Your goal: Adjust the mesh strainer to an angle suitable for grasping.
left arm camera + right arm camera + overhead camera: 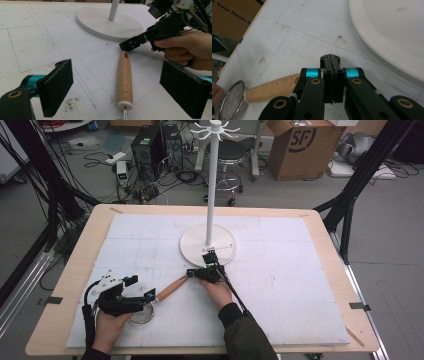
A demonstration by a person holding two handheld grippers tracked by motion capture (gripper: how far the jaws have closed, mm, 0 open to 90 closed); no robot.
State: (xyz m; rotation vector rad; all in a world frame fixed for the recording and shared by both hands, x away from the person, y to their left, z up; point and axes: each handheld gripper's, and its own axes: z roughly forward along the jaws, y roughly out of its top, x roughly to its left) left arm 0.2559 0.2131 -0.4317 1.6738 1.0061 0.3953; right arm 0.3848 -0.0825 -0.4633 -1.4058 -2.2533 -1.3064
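high view: strainer (142,312) near left, wooden handle (171,288) between tools; white stand (208,245) just beyond; white counter (280,290), cluttered floor | left gripper view: left tool (120,90) apart, straddling handle | right gripper view: right tool (332,62) together, empty, above handle tip

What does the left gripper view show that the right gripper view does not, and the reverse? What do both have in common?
Left gripper view: the left gripper with jaws wide open on either side of the handle, a hand holding the right gripper near the handle's far end, and the white pole.
Right gripper view: that gripper's jaws shut with nothing between them, the sieve mesh, and a cardboard box.
Both: the wooden handle, the round white base and the white mat.
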